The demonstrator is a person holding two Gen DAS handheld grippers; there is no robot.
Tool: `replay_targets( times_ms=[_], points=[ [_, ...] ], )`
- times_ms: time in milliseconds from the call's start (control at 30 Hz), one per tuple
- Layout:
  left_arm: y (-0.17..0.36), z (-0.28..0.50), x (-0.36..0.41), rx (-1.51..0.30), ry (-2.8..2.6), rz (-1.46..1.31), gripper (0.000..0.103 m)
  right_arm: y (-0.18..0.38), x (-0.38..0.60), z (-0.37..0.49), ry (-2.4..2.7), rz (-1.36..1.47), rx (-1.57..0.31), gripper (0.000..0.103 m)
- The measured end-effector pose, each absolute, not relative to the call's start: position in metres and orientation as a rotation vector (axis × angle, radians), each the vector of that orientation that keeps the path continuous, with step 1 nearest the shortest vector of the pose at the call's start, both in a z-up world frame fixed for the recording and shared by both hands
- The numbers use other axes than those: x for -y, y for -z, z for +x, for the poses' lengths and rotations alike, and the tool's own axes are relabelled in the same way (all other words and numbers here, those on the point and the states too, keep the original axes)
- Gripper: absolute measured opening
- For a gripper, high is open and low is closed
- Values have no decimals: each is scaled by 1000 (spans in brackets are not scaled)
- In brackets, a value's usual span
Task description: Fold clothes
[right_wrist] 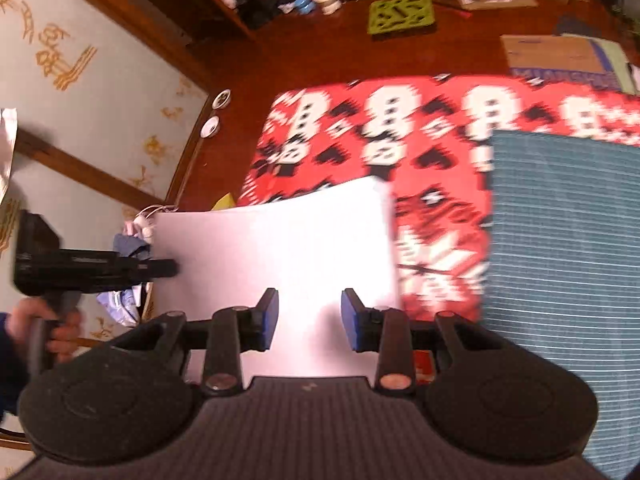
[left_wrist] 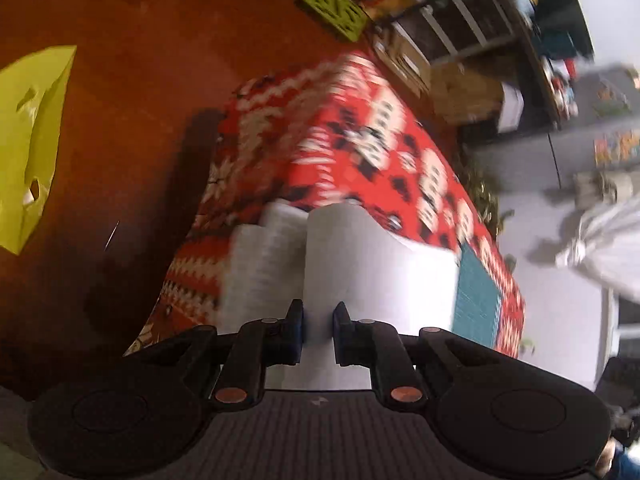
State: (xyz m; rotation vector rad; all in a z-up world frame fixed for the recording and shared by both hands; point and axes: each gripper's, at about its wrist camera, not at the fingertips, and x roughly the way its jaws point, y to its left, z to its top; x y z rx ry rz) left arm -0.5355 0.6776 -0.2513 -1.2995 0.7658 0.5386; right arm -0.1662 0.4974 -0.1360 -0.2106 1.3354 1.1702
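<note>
A white garment (right_wrist: 280, 248) hangs lifted over a red patterned blanket (right_wrist: 360, 128) spread on the dark wooden floor (left_wrist: 132, 92). From the left wrist view, the left gripper (left_wrist: 318, 330) has its blue-padded jaws pinched onto a gathered edge of the white cloth, which rises in a fold between them. The right wrist view shows what that one cannot: the left gripper seen from the side, black and held in a person's hand (right_wrist: 60, 328), biting the far edge of the sheet. The right gripper (right_wrist: 310, 320) stands with jaws apart, the cloth lying behind the gap; whether the pads touch it I cannot tell. A teal striped garment (right_wrist: 568, 248) lies flat on the blanket just beside the white one. Only the left view catches a yellow bag (left_wrist: 30, 136); both catch a green mat (right_wrist: 402, 12).
</note>
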Motion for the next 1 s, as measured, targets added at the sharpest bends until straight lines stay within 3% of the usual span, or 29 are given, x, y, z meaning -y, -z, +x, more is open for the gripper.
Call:
replay_targets(
  times_ms=[200, 300, 333, 400, 500, 567, 733, 767, 867, 967, 1000],
  points=[
    [265, -544, -685, -741, -500, -1305, 15, 162, -548, -206, -1177, -242, -1383, 40],
    [265, -545, -688, -776, -499, -1278, 25, 166, -556, -206, -1172, -265, -1366, 42],
    [263, -547, -688, -775, -507, -1275, 27, 169, -558, -204, -1155, -271, -1349, 50],
    [252, -550, -686, -774, -546, -1224, 43, 174, -561, -199, -1121, -285, -1301, 60],
    [238, -555, -682, -775, -580, -1134, 53, 181, -564, -190, -1097, -311, -1229, 74],
    [244, -556, -681, -791, -581, -1124, 57, 190, -564, -182, -1099, -301, -1216, 77],
    [272, -554, -678, -789, -552, -1204, 57, 220, -555, -163, -1082, -228, -1278, 77],
    [276, -555, -677, -768, -543, -1232, 51, 226, -553, -161, -1091, -200, -1301, 77],
    [280, -555, -674, -747, -534, -1248, 46, 240, -551, -160, -1137, -161, -1336, 62],
    [282, -556, -675, -726, -527, -1273, 32, 251, -554, -162, -1165, -136, -1356, 57],
    [279, -556, -675, -724, -532, -1276, 28, 251, -554, -162, -1167, -133, -1357, 46]
  ],
)
